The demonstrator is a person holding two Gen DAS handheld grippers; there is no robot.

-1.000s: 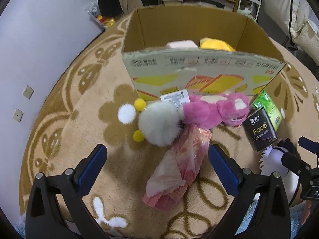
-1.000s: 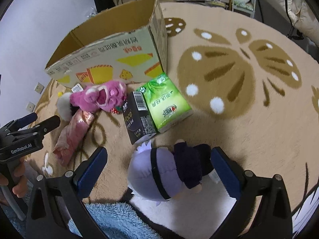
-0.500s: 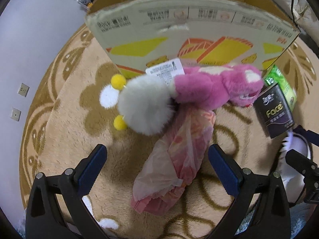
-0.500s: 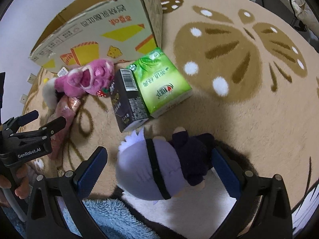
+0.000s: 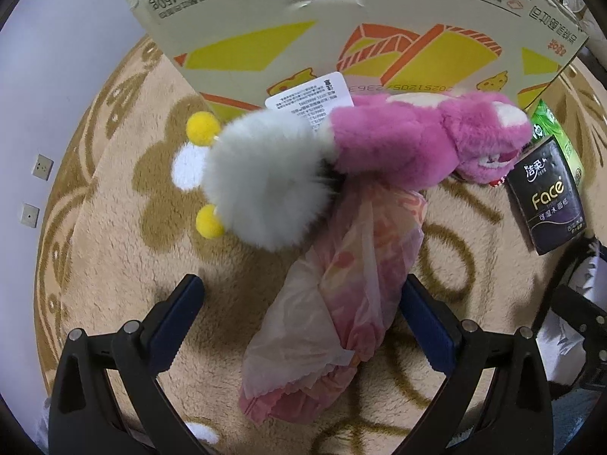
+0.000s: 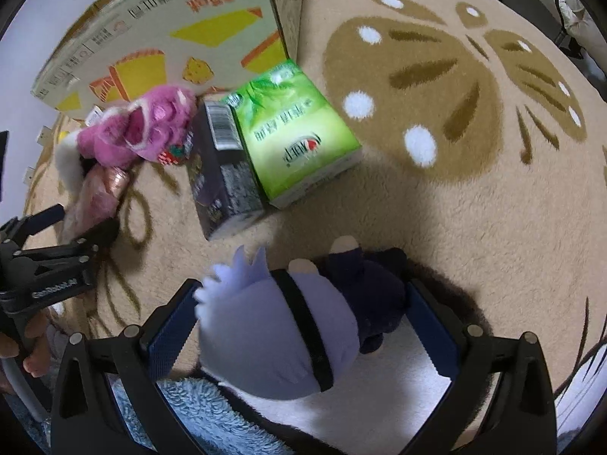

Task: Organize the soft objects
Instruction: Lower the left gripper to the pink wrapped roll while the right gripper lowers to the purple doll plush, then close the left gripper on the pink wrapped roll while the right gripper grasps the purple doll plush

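A printed cardboard box (image 5: 353, 34) is seen standing on the beige patterned rug (image 5: 114, 204), and against its foot a pink plush bear with a white fluffy end and yellow pom-poms (image 5: 394, 151) is laid across the top of a pink plastic-wrapped soft pack (image 5: 341, 295), with a black tissue pack (image 6: 224, 174) and a green tissue pack (image 6: 296, 129) set touching side by side to the right. The left gripper (image 5: 299, 318) is held wide open with the wrapped pack's lower half between its blue pads, no grip being shown. The right gripper (image 6: 299, 318) is likewise held wide open around a lavender-headed plush doll in dark clothes (image 6: 299, 322), whose sides lie at or just beside the pads, unclamped.
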